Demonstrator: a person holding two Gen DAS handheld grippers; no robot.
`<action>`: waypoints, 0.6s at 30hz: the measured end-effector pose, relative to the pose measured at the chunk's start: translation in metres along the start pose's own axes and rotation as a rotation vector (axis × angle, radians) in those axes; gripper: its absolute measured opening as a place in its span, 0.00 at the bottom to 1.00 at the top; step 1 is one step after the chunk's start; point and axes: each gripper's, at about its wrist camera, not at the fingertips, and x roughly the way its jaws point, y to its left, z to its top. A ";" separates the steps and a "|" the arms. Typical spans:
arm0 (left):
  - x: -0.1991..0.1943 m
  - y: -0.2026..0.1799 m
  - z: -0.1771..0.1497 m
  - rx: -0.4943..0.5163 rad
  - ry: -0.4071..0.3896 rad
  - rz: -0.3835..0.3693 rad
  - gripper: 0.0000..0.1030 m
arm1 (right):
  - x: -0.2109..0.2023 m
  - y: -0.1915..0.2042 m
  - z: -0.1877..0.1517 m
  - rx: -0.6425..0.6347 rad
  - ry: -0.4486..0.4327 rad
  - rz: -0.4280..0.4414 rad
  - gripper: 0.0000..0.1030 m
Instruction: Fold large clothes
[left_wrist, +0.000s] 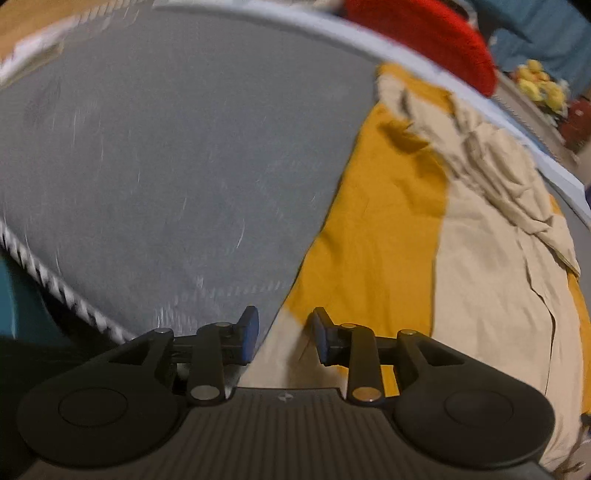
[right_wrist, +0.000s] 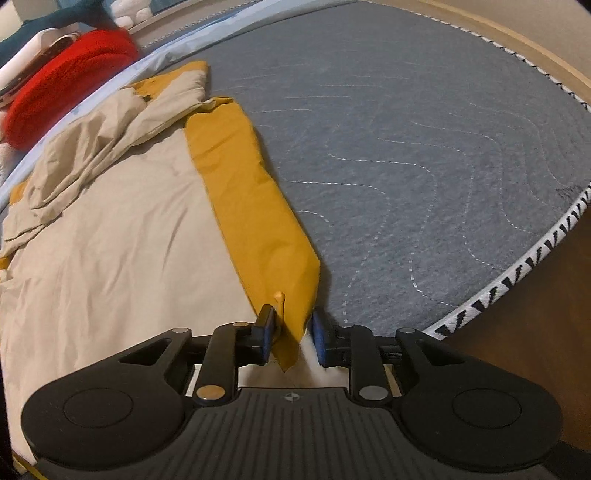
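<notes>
A large two-tone garment, mustard (left_wrist: 373, 229) and beige (left_wrist: 491, 295), lies spread on a grey quilted mattress (left_wrist: 177, 155). In the left wrist view its near beige edge runs under my left gripper (left_wrist: 286, 334), whose blue pads stand apart with nothing pinched. In the right wrist view a folded mustard strip (right_wrist: 255, 206) runs along the beige panel (right_wrist: 110, 243). The strip's pointed corner (right_wrist: 291, 339) sits between the pads of my right gripper (right_wrist: 293, 332). A thin gap shows beside the right pad, so the jaws stand open around it.
A bunched beige part (right_wrist: 92, 147) lies crumpled at the garment's far end. A red cushion (right_wrist: 70, 110) and teal fabric (left_wrist: 546, 33) sit beyond the mattress rim. The patterned mattress edge (right_wrist: 517, 273) drops to a brown floor (right_wrist: 535, 350) on the right.
</notes>
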 end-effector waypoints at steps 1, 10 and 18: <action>0.002 0.001 -0.001 -0.005 0.004 -0.008 0.39 | 0.001 0.000 0.000 0.002 0.005 -0.001 0.26; -0.007 -0.017 -0.003 0.112 -0.020 -0.039 0.11 | -0.003 0.006 0.001 -0.041 -0.019 0.011 0.10; 0.002 -0.020 -0.009 0.153 0.055 -0.046 0.21 | 0.001 0.009 -0.001 -0.044 0.010 -0.005 0.21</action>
